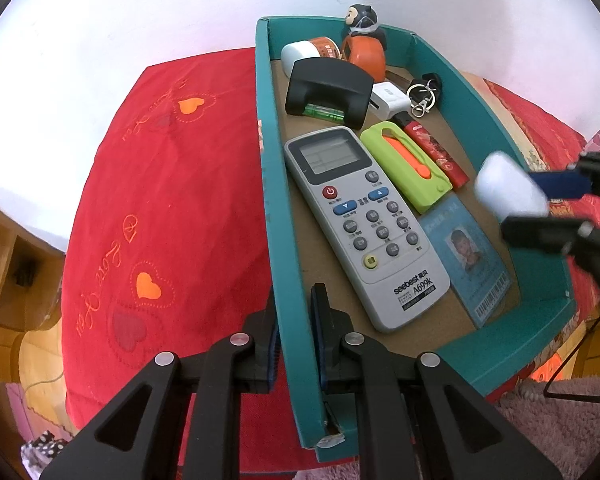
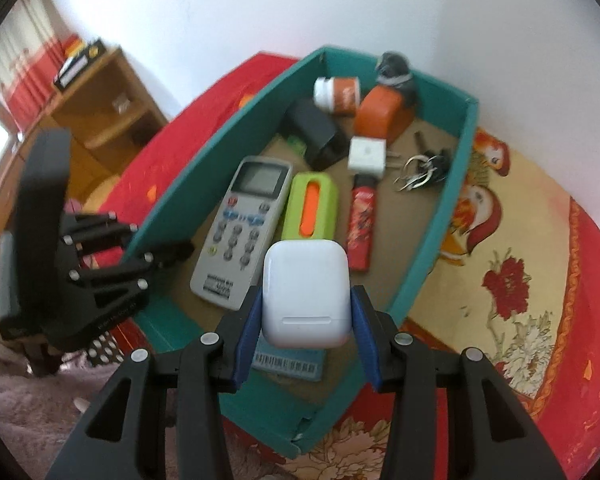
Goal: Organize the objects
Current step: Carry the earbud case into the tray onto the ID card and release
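A teal cardboard box [image 1: 266, 184] lies on a red cloth and holds a grey remote [image 1: 360, 224], a green case [image 1: 406, 168], a red lighter [image 1: 436, 152], an ID card [image 1: 470, 256], a black block [image 1: 328, 92], a white charger [image 1: 388, 100], keys [image 1: 422, 94], an orange tape dispenser [image 1: 364, 56] and a pill bottle [image 1: 308, 50]. My left gripper [image 1: 296, 320] is shut on the box's left wall near its front corner. My right gripper [image 2: 306, 312] is shut on a white earbud case [image 2: 306, 292], held above the box's front part; it also shows in the left wrist view [image 1: 508, 186].
The red cloth [image 1: 172, 208] with hearts spreads left of the box. A floral yellow and red cloth [image 2: 520, 260] lies to its right. A wooden shelf [image 2: 108, 108] stands at the back left. A pink fuzzy rug [image 1: 560, 420] lies in front. A monkey figure [image 1: 362, 18] sits in the box's far end.
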Tool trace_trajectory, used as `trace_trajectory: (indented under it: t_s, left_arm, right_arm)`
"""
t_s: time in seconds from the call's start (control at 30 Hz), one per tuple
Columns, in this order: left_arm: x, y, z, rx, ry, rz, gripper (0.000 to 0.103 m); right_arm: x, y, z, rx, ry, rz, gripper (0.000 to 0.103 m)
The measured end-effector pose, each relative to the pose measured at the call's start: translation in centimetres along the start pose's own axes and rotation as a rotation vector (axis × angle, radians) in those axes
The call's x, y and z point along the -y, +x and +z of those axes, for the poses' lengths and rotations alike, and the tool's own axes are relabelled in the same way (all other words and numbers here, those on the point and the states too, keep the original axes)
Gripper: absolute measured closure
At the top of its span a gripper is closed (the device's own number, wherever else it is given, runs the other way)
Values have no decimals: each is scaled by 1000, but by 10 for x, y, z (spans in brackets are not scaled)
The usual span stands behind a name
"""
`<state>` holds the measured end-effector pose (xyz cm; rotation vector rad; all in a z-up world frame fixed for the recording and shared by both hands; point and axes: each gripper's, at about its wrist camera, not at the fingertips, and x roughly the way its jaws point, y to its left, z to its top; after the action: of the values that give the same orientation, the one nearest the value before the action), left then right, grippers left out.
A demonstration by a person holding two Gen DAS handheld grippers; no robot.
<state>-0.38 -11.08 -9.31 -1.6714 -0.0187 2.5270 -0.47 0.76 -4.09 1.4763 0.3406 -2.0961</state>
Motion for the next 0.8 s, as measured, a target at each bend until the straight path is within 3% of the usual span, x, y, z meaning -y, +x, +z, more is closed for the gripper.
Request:
trace_trajectory:
  t_s: [0.27,0.8]
  left_arm:
    - [5,-5,-8,8,5,-11,88]
    - [4,-5,-9,14,38,-30,85]
  right_arm:
    - [-18,23,-6,-75,-48,-73,60]
    - [-21,28,-21,-102,-32,-95,60]
